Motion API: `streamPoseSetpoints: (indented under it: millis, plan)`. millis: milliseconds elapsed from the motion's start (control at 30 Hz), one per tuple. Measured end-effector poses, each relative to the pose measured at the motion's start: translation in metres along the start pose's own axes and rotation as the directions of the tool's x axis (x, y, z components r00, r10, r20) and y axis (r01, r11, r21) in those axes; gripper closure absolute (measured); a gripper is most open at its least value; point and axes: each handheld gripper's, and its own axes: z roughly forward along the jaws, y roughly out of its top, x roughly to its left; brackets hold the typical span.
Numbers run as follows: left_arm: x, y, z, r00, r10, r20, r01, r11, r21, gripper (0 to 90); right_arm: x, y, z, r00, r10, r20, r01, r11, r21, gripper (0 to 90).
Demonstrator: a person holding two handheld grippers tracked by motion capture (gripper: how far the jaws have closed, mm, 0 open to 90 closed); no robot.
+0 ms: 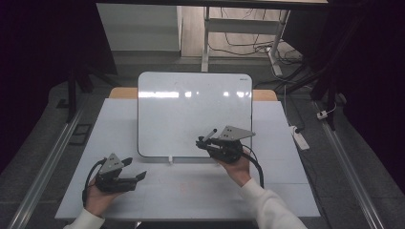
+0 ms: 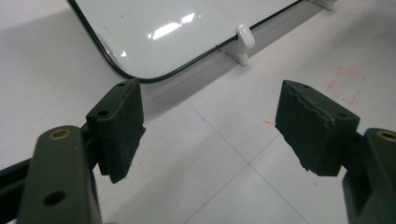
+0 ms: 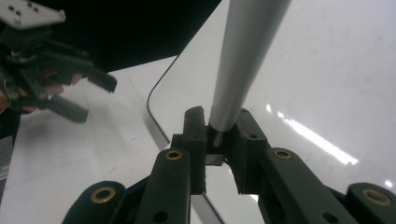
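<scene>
Right hand-held gripper (image 3: 219,140), clenched on a marker (image 3: 243,60) over the whiteboard's (image 1: 191,109) lower right area, grips only the end, so writing pressure could pivot it loose.

Setting: lab or test workspace. Evidence: white table (image 1: 286,143) with a standing whiteboard (image 1: 191,114); dark curtains at both sides; metal floor rails (image 1: 351,157); power strip (image 1: 301,138) and loose cables (image 1: 248,45) on grey flooring; a bare desk frame (image 1: 206,38) behind.
</scene>
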Motion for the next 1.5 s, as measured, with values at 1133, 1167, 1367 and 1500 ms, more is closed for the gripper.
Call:
streamPoseSetpoints:
  millis: [1133, 1167, 1367, 1500]
  plan:
    - [-0.090, 0.138, 0.053, 0.9192, 0.319, 0.231, -0.259, 0.9315, -0.256, 75.9, 0.026, -0.015, 0.020, 0.9860, 0.052, -0.158, -0.041, 0.997, 0.073, 77.4]
    - [-0.090, 0.138, 0.052, 0.9193, 0.323, 0.225, -0.264, 0.9294, -0.258, 77.0, 0.026, -0.015, 0.020, 0.9857, 0.054, -0.160, -0.042, 0.996, 0.074, 77.4]
    - [-0.090, 0.138, 0.052, 0.9211, 0.327, 0.211, -0.275, 0.9304, -0.243, 80.8, 0.026, -0.017, 0.022, 0.9835, 0.068, -0.168, -0.054, 0.995, 0.084, 77.4]
    - [-0.084, 0.140, 0.050, 0.9252, 0.302, 0.229, -0.247, 0.9386, -0.241, 81.1, 0.025, -0.017, 0.022, 0.9815, 0.083, -0.173, -0.069, 0.994, 0.082, 76.1]
